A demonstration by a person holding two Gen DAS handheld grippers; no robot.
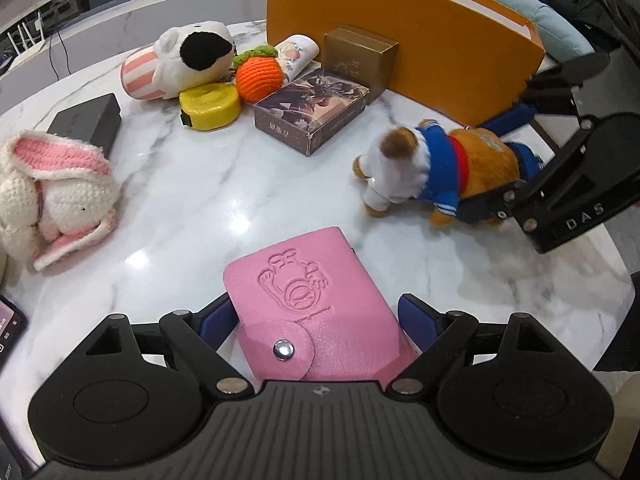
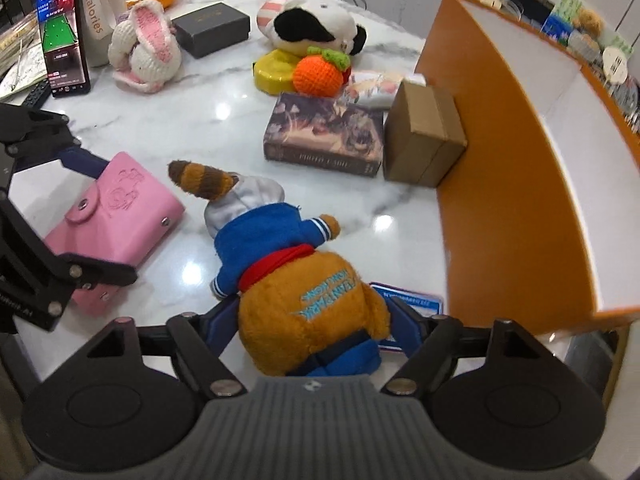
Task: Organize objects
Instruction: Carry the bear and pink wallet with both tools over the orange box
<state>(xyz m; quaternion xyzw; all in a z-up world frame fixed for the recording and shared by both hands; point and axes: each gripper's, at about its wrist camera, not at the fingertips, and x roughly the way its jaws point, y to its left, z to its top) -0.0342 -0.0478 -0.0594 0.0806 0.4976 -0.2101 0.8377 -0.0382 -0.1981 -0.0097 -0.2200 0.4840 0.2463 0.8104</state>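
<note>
My left gripper (image 1: 316, 320) is shut on a pink snap wallet (image 1: 312, 300), held just above the marble table (image 1: 200, 200); the wallet also shows in the right wrist view (image 2: 116, 220). My right gripper (image 2: 312, 320) is shut on a brown plush toy in a blue jacket (image 2: 304, 300), gripping its lower body. The plush also shows in the left wrist view (image 1: 432, 168), lying beside the orange box (image 1: 400, 32). The orange box (image 2: 500, 180) stands open-sided at the right of the right wrist view.
At the back lie a printed card box (image 1: 312, 114), gold box (image 1: 356, 60), crochet orange (image 1: 258, 76), yellow tape measure (image 1: 210, 106), cow plush (image 1: 188, 58), black box (image 1: 86, 120) and crochet rabbit (image 1: 52, 196). A phone (image 2: 64, 28) stands far left.
</note>
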